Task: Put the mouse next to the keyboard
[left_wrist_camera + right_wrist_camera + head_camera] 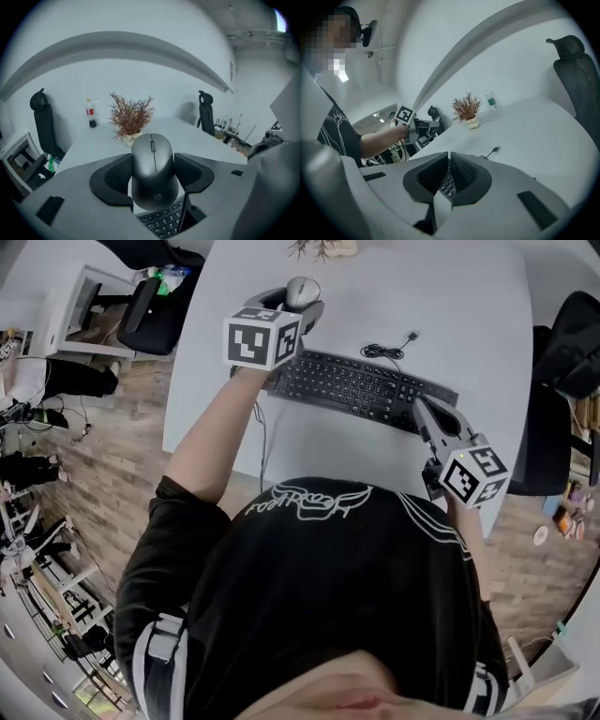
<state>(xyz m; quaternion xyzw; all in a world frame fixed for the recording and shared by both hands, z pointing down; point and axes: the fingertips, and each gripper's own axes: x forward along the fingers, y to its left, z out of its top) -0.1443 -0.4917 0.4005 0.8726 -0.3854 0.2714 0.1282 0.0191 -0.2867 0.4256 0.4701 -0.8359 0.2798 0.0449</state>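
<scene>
While L hand-held gripper (153, 176) clamps mouse (153, 161), wheel end pts away.

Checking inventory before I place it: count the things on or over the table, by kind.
Mouse: 1
Keyboard: 1
Plant: 1
Bottle: 1
Cable: 1
Total: 5
</scene>
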